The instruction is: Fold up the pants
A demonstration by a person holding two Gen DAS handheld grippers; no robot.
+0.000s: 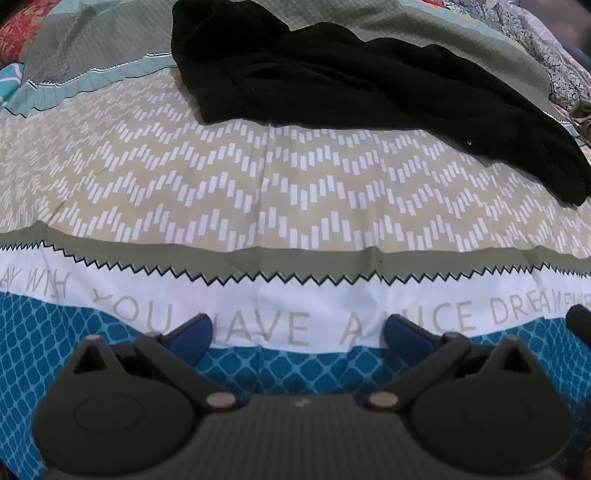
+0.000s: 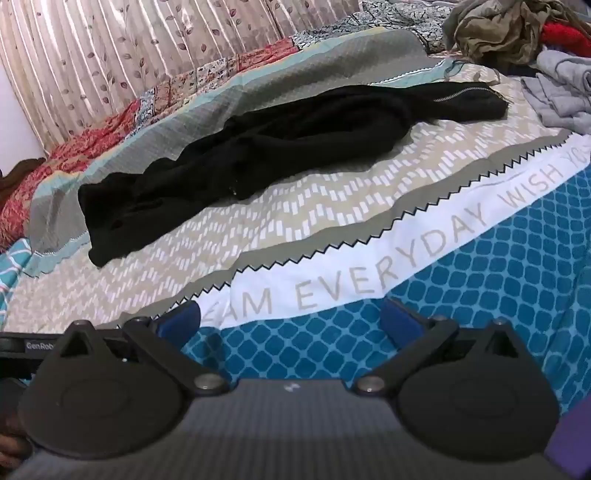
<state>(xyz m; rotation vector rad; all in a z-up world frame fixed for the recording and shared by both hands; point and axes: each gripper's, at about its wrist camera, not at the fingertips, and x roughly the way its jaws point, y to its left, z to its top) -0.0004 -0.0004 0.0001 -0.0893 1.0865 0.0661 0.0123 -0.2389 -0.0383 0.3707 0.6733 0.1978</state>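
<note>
Black pants (image 1: 351, 88) lie rumpled and stretched out on the patterned bedspread (image 1: 258, 184). In the right wrist view the pants (image 2: 277, 136) run from a bunched end at the left to a zippered end at the far right. My left gripper (image 1: 297, 332) is open and empty, low over the white lettered band, well short of the pants. My right gripper (image 2: 291, 317) is open and empty over the blue lattice print, also short of the pants.
A pile of loose clothes (image 2: 517, 33) and folded grey garments (image 2: 561, 92) sit at the far right of the bed. A leaf-print curtain (image 2: 147, 48) hangs behind the bed. The other gripper's edge (image 1: 580, 325) shows at the right.
</note>
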